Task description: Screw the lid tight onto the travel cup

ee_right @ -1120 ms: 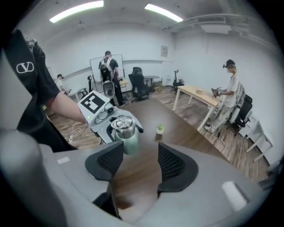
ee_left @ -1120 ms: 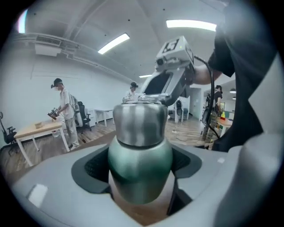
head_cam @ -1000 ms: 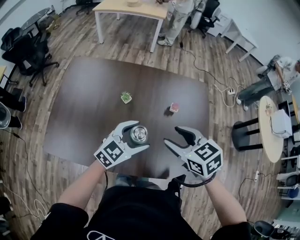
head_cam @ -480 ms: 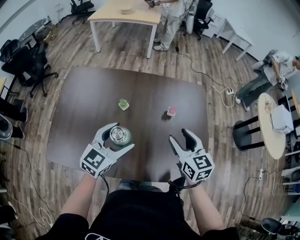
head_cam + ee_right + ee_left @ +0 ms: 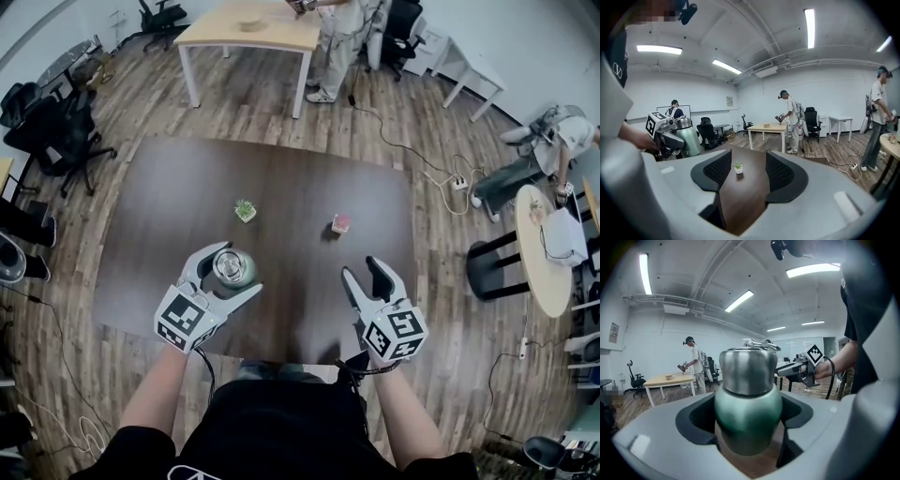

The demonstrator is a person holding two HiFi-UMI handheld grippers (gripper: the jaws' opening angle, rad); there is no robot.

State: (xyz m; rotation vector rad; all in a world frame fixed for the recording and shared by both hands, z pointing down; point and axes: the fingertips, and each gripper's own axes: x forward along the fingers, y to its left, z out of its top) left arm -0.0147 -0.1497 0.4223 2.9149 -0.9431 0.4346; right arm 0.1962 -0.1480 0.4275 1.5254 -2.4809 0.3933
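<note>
Head view, left arm: bare forearm rises from 6 o'clock; left gripper (image 5: pixel 240 270) angled toward 1 o'clock over the near edge of the table (image 5: pixel 281 178)
Head view, right arm: forearm points toward 12 o'clock; right gripper (image 5: pixel 363 272) at 3 o'clock of the left one, well apart
Head view, cup: travel cup (image 5: pixel 232 266) upright, long axis vertical, top facing the camera
Left gripper view: jaws clamped on the cup's green body; steel lid (image 5: pixel 746 367) on top at 12 o'clock
Right gripper view: jaws closing with nothing between them; cup at 9 o'clock, upright in the left gripper
</note>
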